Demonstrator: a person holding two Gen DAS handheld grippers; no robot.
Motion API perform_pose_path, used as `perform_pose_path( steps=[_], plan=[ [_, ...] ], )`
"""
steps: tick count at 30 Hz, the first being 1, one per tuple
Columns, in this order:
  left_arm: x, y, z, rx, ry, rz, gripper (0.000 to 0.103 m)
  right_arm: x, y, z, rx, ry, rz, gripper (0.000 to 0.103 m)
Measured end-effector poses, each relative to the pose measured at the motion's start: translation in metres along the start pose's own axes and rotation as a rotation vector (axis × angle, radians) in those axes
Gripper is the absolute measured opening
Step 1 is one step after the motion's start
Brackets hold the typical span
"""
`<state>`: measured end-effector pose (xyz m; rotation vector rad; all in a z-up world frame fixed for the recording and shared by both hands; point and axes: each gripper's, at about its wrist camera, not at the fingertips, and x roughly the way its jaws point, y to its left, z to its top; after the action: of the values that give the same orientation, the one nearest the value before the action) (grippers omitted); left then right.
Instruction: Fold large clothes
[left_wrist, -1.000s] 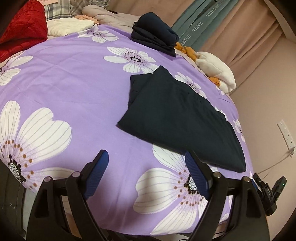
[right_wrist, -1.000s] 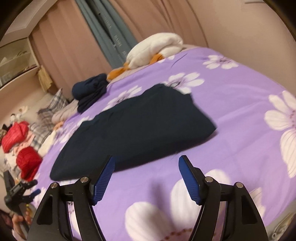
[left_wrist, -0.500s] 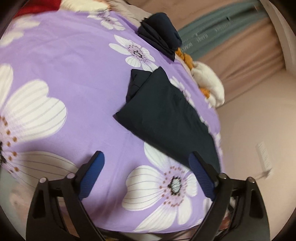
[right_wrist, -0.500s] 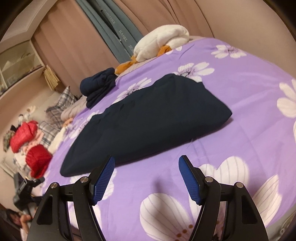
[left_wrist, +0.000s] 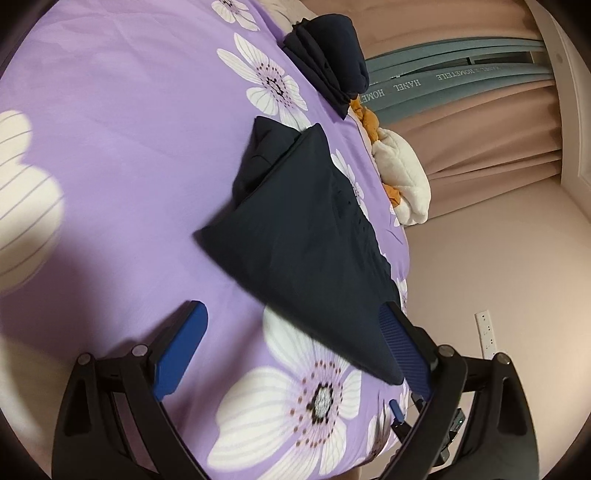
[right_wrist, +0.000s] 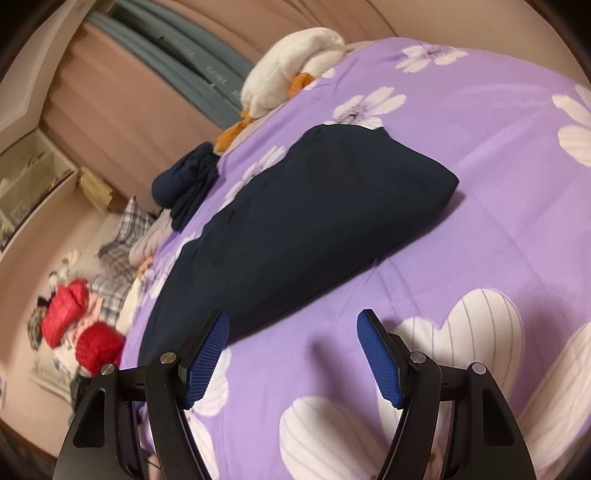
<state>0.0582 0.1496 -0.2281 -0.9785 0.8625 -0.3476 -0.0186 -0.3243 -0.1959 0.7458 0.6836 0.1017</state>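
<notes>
Pink-beige curtains (left_wrist: 491, 122) with a grey-green printed panel (left_wrist: 461, 79) hang behind the bed's far edge. Plain pale wall (left_wrist: 498, 266) carries a white socket strip (left_wrist: 487, 334). Open shelving (right_wrist: 29, 181) at left.

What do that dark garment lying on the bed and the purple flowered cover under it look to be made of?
The dark garment looks like thin, matte woven or knit cloth, perhaps cotton or a blend: it lies limp with soft creases and no shine. The purple cover seems a smooth printed fabric over padding, with a faint sheen and shallow dents; the exact fibre cannot be told.
</notes>
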Motion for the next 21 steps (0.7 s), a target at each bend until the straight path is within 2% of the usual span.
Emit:
perform_pose_path(
  steps=[11, 18, 21],
  plan=[
    [0.032, -0.008, 0.012, 0.036, 0.026, 0.025, 0.095, 0.016, -0.034, 0.014, 0.179, -0.022, 0.051, 0.072],
    [0.046, -0.014, 0.022, 0.028, 0.028, 0.037, 0.1, 0.029, -0.041, 0.031, 0.279, -0.072, 0.058, 0.072],
    [0.053, -0.016, 0.028, 0.014, 0.034, 0.029, 0.1, 0.037, -0.038, 0.039, 0.3, -0.066, 0.035, 0.072]
  ],
)
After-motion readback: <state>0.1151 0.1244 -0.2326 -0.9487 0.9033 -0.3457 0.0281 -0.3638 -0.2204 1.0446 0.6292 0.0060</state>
